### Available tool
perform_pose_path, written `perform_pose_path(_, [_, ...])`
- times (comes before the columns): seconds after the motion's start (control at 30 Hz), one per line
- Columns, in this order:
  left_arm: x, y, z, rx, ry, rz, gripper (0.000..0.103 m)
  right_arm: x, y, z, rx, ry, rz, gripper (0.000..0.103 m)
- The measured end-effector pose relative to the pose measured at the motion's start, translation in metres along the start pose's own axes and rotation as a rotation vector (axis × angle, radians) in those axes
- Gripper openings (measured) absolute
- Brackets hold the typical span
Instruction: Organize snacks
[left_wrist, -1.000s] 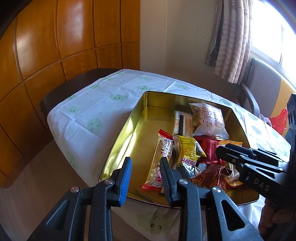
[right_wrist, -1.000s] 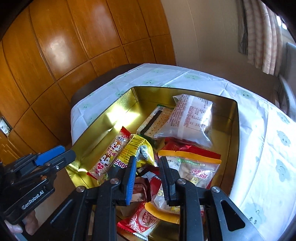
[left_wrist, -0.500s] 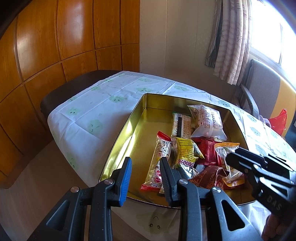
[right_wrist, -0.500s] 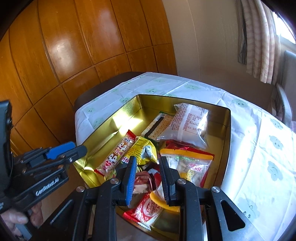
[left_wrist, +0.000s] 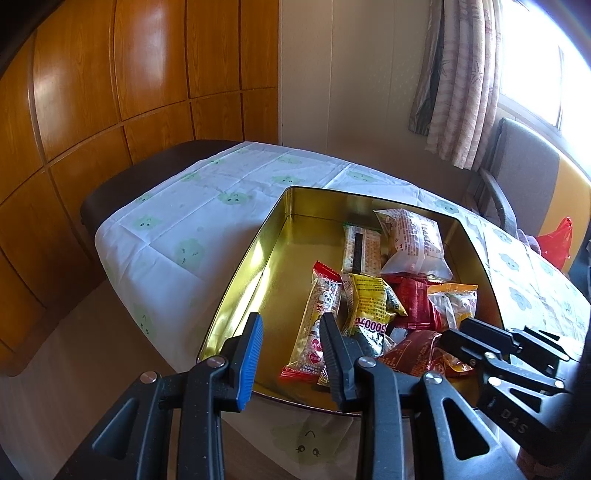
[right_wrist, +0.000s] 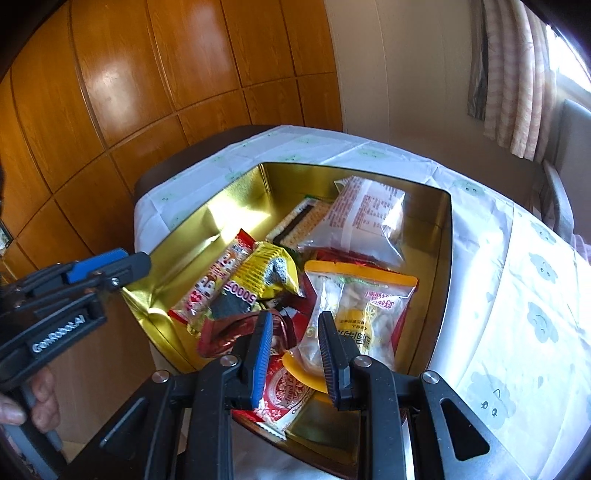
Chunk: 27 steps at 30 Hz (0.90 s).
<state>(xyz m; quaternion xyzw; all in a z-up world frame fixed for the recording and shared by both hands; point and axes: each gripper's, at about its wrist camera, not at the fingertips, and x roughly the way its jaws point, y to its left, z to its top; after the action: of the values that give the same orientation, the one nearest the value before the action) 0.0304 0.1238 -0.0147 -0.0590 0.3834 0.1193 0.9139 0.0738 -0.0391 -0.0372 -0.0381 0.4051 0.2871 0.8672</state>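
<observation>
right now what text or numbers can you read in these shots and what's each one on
"GenRobot.AI": side of the left gripper.
"DAS", upside down: side of the right gripper.
"5000", upside down: yellow snack packet.
Red print on the clear snack bag and the orange-topped pouch: too small to read.

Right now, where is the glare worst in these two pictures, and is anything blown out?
Left wrist view: the window at upper right is blown out white. Right wrist view: sunlight glares off the gold tin along its left inner wall, and the wood panelling shows a bright hotspot. Both views bend straight lines strongly.
</observation>
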Motion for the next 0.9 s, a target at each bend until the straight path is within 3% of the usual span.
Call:
perform_pose_path(0.47, [0.001, -0.001, -0.001, 0.010, 0.007, 0.000, 0.032, 0.013, 0.005, 0.000, -0.022, 0.009, -0.021, 0.026])
perform_pose_path(0.67, [-0.002, -0.003, -0.002, 0.015, 0.002, -0.001, 0.033, -0.004, 0.007, -0.002, -0.017, -0.039, -0.035, 0.026])
perform_pose_path(0.9, [-0.007, -0.007, -0.002, 0.023, -0.011, -0.001, 0.033, -0.030, 0.009, -0.005, -0.005, -0.112, -0.078, 0.035])
